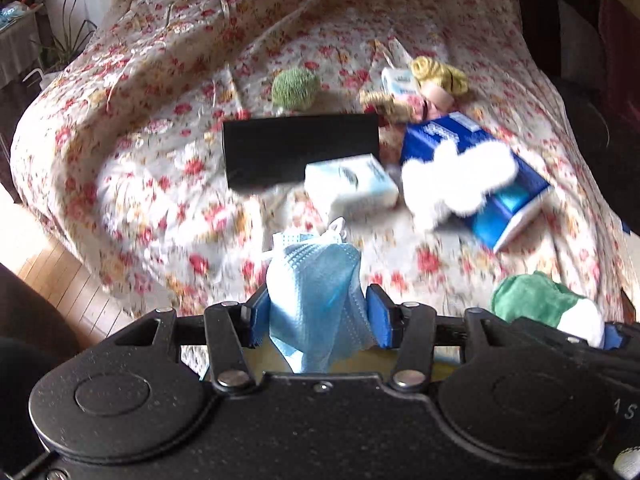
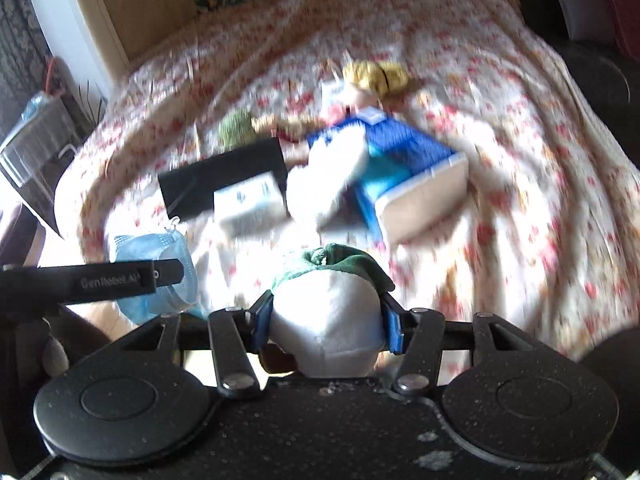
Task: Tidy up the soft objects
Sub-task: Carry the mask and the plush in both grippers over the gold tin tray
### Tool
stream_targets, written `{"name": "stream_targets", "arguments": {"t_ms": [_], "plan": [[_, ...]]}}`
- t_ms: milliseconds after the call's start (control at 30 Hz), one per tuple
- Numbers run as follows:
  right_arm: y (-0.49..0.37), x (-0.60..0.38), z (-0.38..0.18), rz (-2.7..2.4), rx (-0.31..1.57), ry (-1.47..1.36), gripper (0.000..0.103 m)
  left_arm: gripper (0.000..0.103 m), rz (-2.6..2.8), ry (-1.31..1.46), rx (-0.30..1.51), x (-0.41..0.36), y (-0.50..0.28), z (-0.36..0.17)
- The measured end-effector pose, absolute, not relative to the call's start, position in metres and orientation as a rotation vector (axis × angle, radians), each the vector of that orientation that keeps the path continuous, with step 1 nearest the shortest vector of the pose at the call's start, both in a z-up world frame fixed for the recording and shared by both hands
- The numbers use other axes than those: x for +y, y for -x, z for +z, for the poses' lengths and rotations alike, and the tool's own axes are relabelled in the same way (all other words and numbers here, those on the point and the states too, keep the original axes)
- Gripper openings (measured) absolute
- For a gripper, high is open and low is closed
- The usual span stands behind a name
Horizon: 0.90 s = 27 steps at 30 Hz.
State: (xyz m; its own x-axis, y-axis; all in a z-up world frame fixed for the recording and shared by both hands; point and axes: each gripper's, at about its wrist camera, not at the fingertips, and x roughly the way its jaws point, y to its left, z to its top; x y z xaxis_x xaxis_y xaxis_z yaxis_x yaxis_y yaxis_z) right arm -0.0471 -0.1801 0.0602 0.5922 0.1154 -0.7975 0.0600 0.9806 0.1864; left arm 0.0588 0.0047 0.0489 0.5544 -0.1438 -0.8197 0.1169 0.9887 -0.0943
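Observation:
My left gripper [image 1: 318, 316] is shut on a bunched light-blue face mask [image 1: 316, 284], held above the near edge of the floral bed. My right gripper [image 2: 328, 320] is shut on a green-and-white plush toy [image 2: 326, 320]. The same plush toy [image 1: 544, 304] shows at the lower right of the left wrist view, and the mask [image 2: 160, 248] hangs at the left of the right wrist view. On the bed lie a white fluffy toy [image 1: 452, 172], a blond doll [image 1: 436, 84] and a green knitted ball [image 1: 295, 88].
A black box [image 1: 296, 148] stands open mid-bed, with a white tissue pack [image 1: 350, 184] beside it. A blue carton [image 1: 500, 200] lies under the fluffy toy. The floral bedspread [image 1: 160, 120] is rumpled. Wooden floor [image 1: 60, 272] lies at the left.

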Motion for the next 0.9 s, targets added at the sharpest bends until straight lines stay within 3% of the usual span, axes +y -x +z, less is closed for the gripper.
{"name": "stream_targets", "arguments": {"t_ms": [533,900], "plan": [[0.077,-0.173,0.041,0.026,1.090,-0.160,0.053,0.050,-0.085,-0.019,1.063,0.004,-0.022,0.017],[0.076,-0.174,0.039,0.021,1.115,-0.166,0.053,0.065,-0.070,-0.040,1.076,0.002,-0.021,0.013]]}}
